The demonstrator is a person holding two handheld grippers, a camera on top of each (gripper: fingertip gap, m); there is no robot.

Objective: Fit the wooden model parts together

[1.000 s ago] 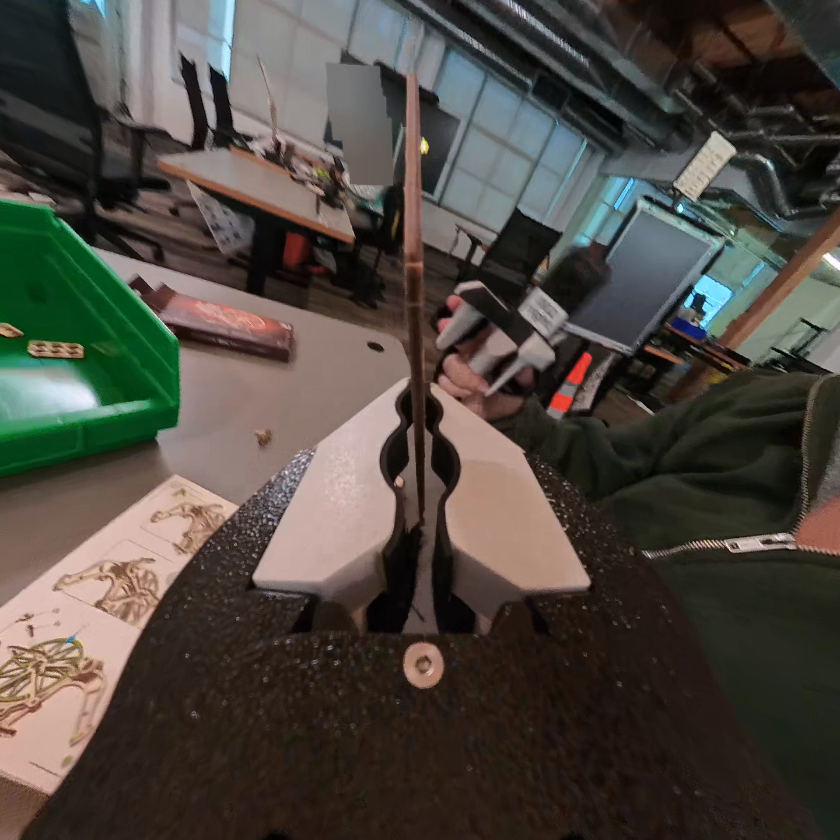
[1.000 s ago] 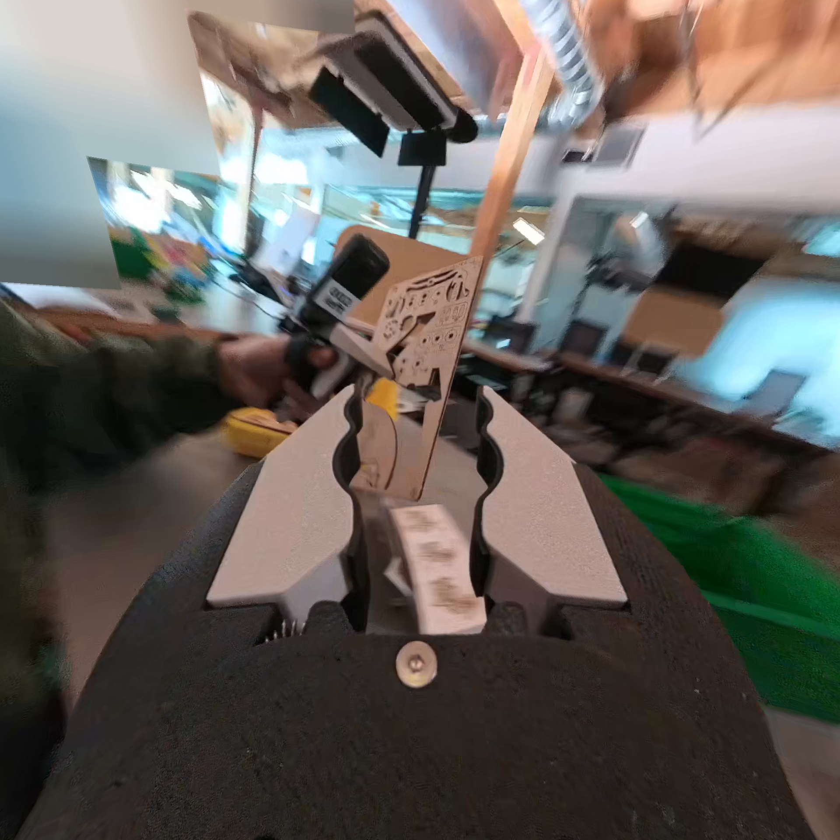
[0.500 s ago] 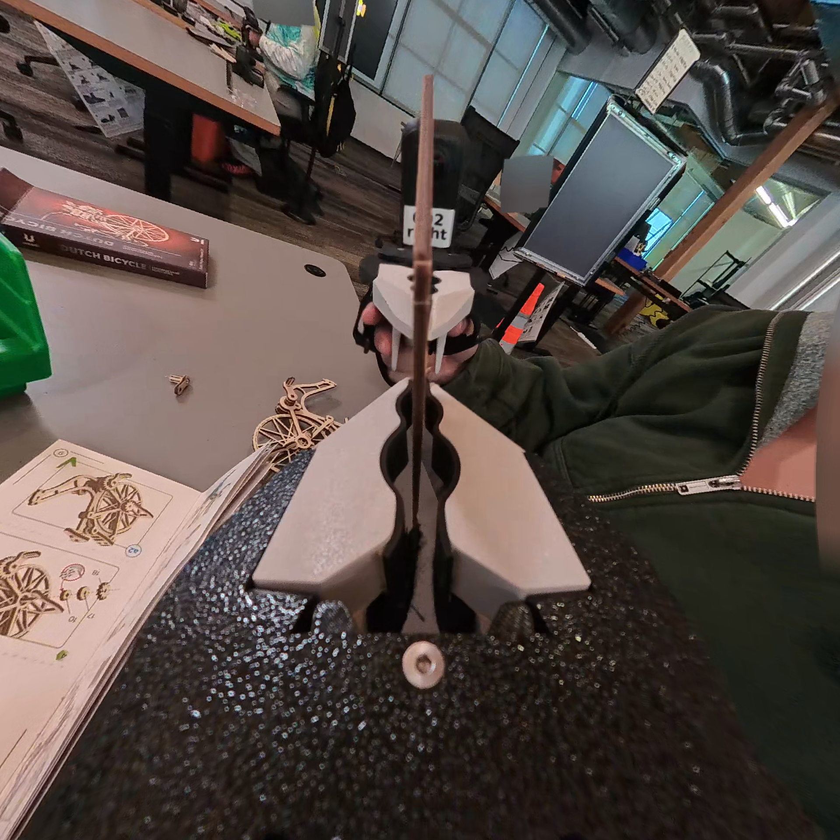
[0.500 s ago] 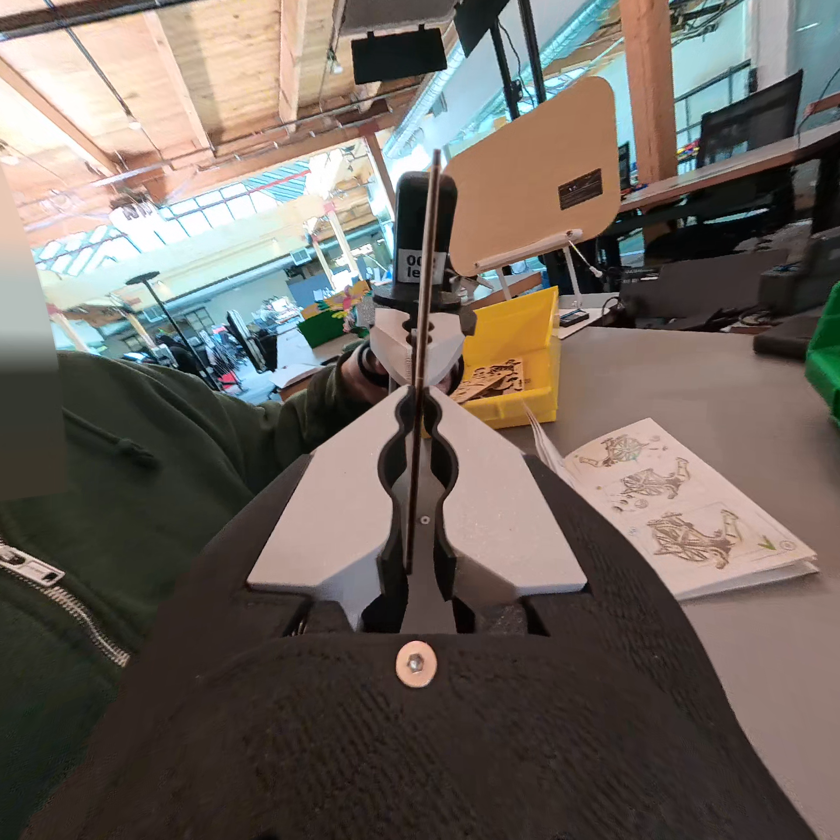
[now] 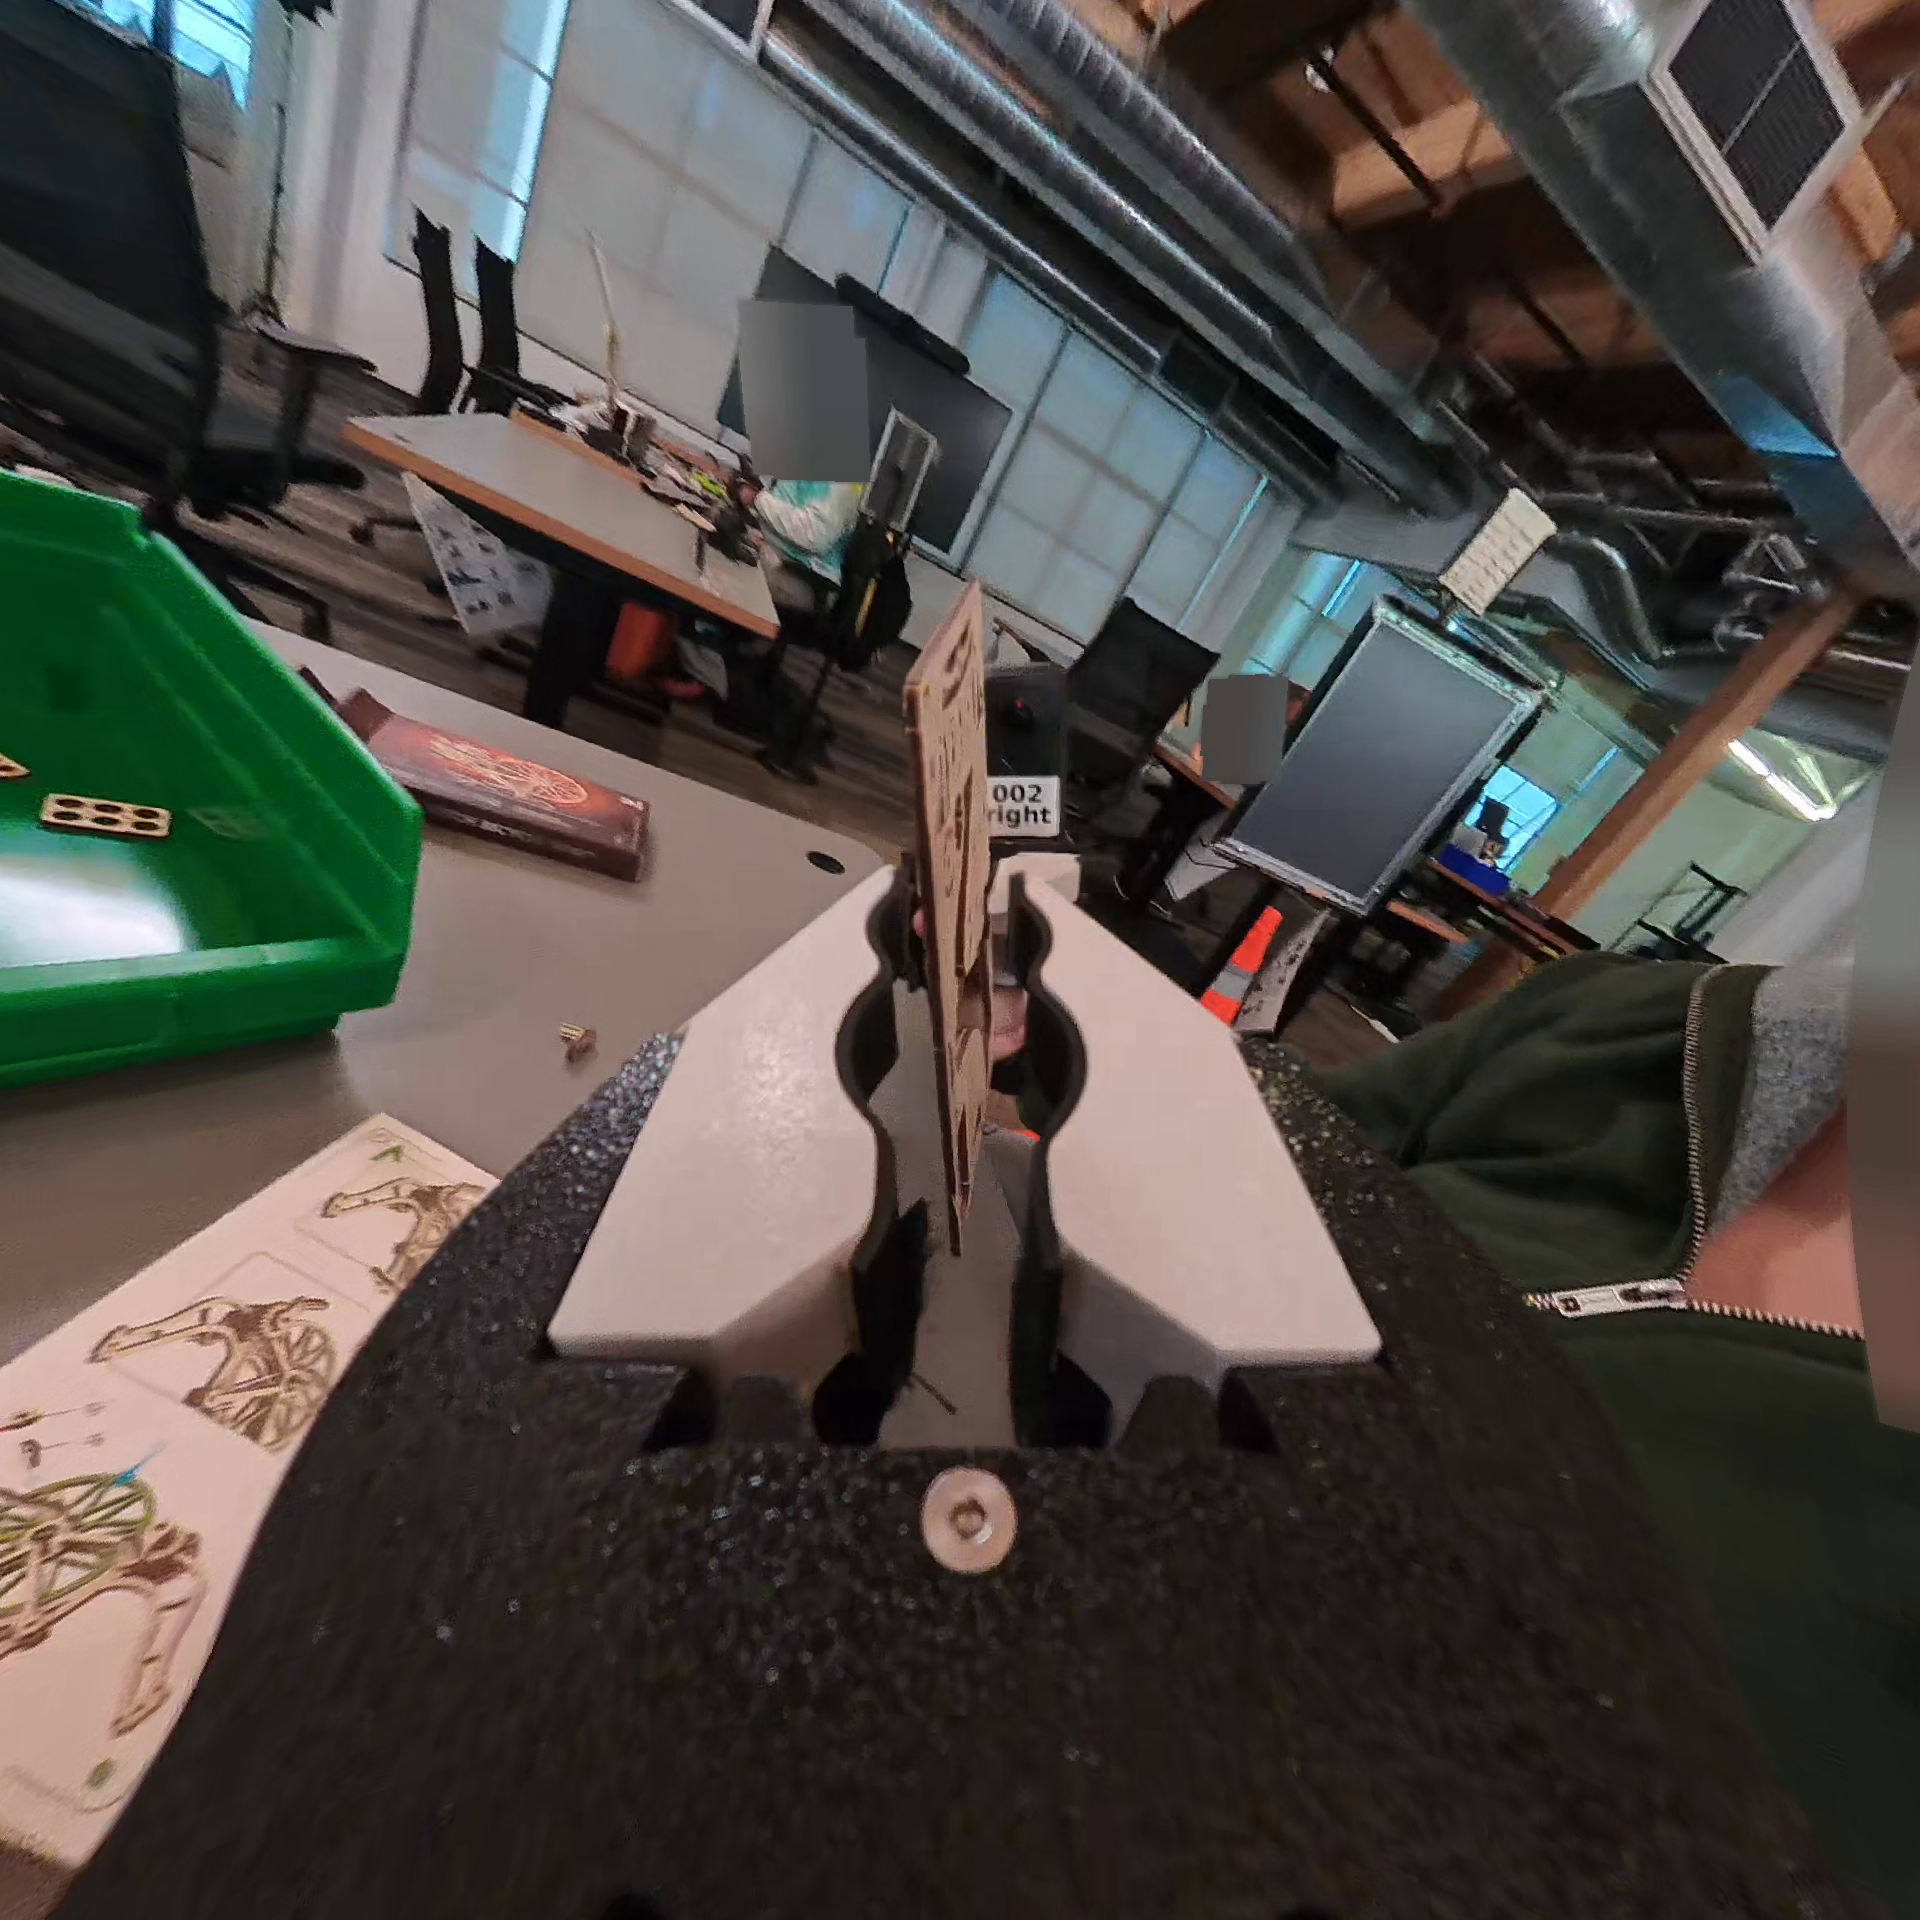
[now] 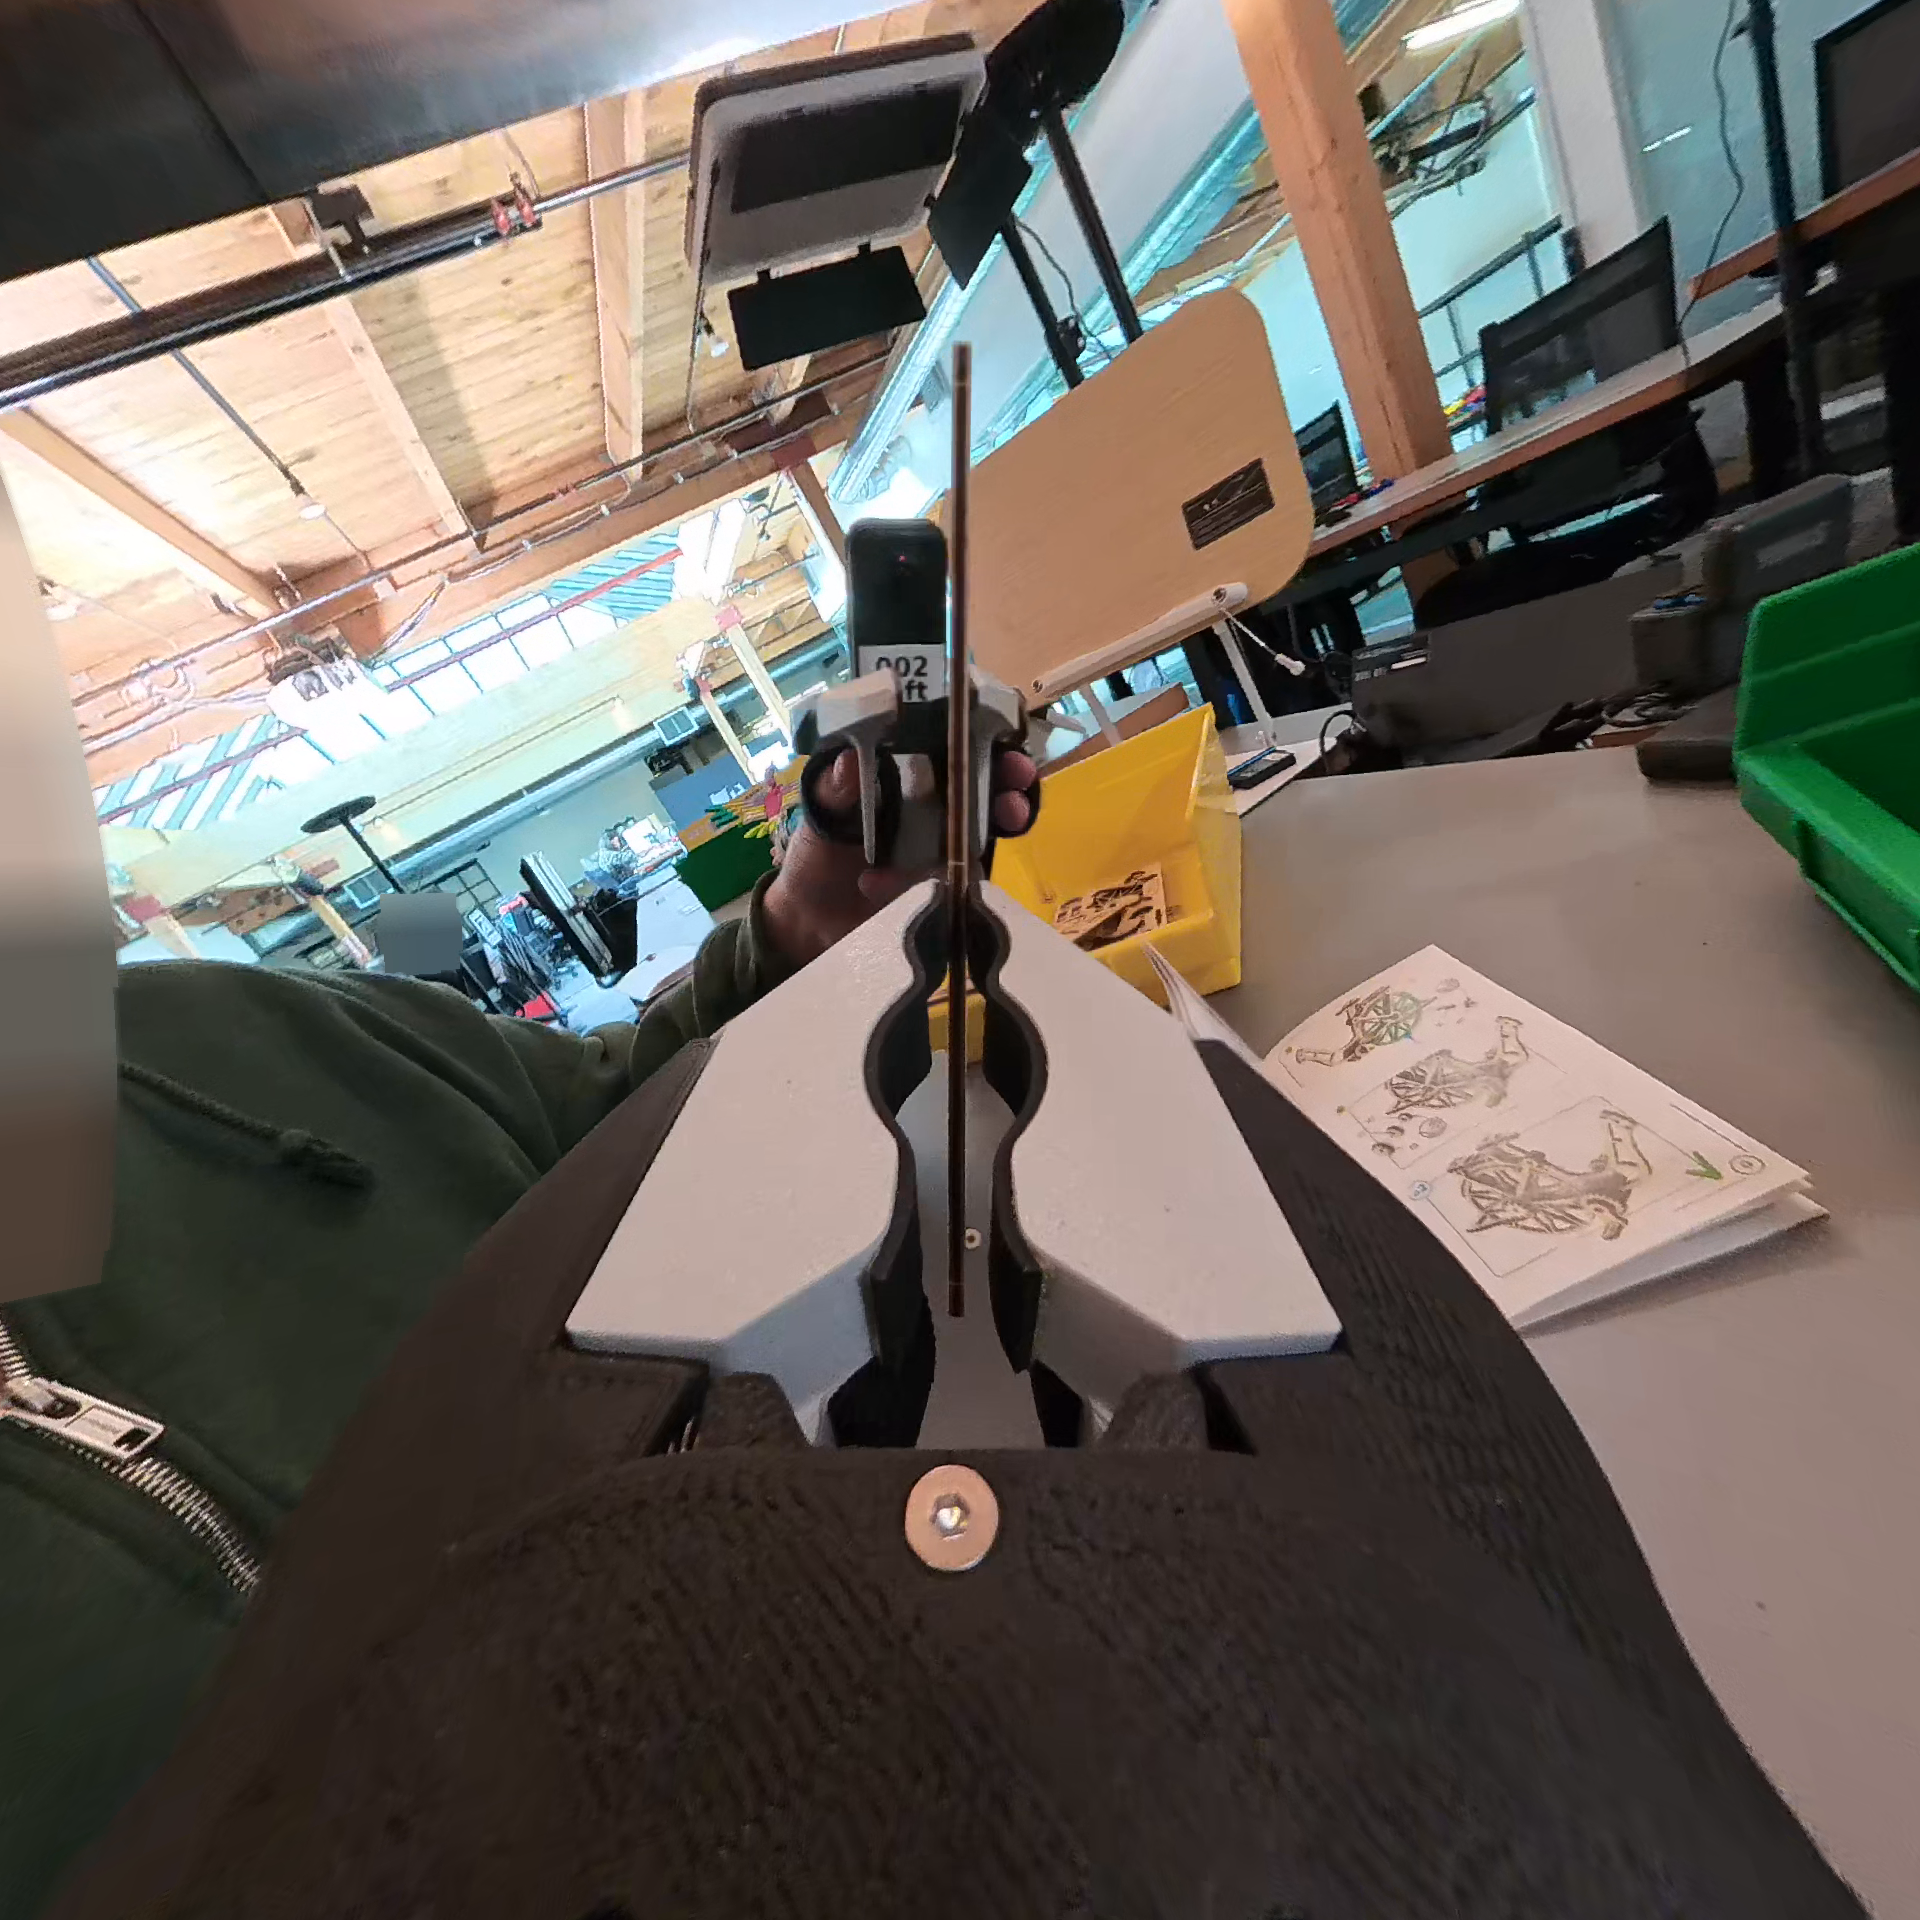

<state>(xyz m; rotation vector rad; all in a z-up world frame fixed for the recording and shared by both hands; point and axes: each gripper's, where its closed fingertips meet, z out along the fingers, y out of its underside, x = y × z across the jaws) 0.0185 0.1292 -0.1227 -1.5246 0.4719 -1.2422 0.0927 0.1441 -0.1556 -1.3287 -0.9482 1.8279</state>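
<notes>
Left gripper [image 5: 956,935] with jaws parted, right gripper [image 6: 961,914] with jaws pinched together, face to face.

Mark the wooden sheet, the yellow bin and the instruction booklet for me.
wooden sheet [image 6: 958,727]: right wrist view, on its thin edge above the fingertips.
yellow bin [image 6: 1195,925]: right wrist view, on its front wall.
instruction booklet [image 6: 1507,1122]: right wrist view, on the open page.

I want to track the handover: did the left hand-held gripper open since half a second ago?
Yes. The left hand-held gripper has opened; the sheet now stands loose between its fingers.
</notes>
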